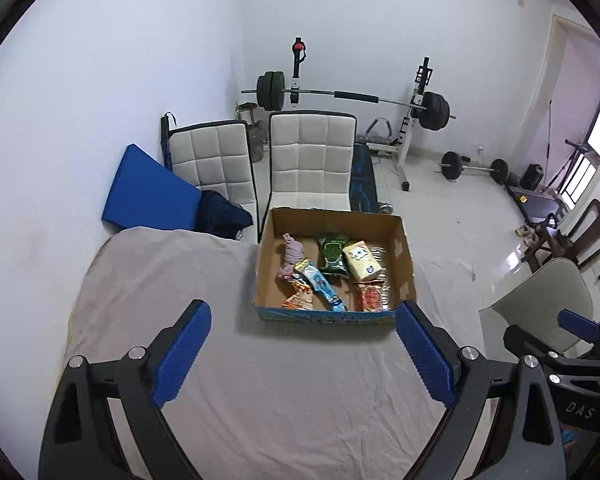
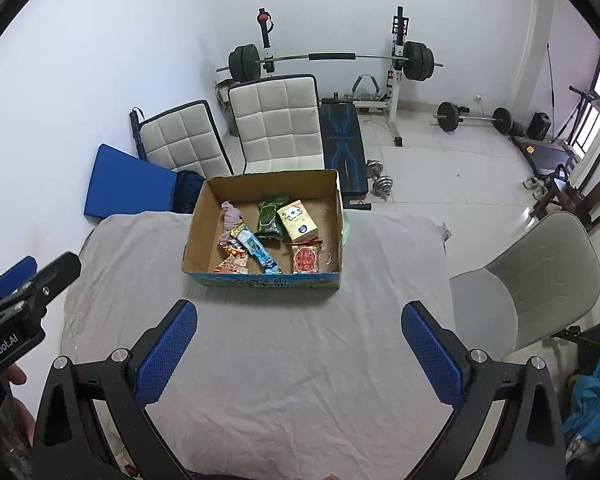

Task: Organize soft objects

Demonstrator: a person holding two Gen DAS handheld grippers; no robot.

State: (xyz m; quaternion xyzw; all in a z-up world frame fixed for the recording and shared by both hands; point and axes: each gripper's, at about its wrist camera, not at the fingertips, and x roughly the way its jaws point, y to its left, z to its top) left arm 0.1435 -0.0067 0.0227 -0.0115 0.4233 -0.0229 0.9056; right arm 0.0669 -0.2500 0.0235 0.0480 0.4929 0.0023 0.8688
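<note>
A cardboard box [image 1: 405, 268] [image 2: 198, 224] sits at the far side of a table covered with a grey cloth [image 1: 228, 360] [image 2: 280, 360]. Inside lie a pink cloth toy [image 1: 292, 254] [image 2: 231, 216], a green pack [image 1: 332, 254] [image 2: 271, 216], a cream tissue pack [image 1: 362, 260] [image 2: 298, 220], a blue tube pack [image 1: 324, 288] [image 2: 260, 254], an orange snack bag [image 1: 300, 296] [image 2: 234, 262] and a red snack bag [image 1: 372, 296] [image 2: 306, 260]. My left gripper [image 1: 302, 344] is open and empty, short of the box. My right gripper [image 2: 300, 340] is open and empty, also short of the box.
Two white padded chairs [image 1: 308, 156] [image 2: 278, 120] stand behind the table, with a blue mat [image 1: 148, 188] at the left wall. A weight bench with a barbell [image 2: 332, 60] stands at the back. A grey chair [image 2: 532, 280] stands right of the table.
</note>
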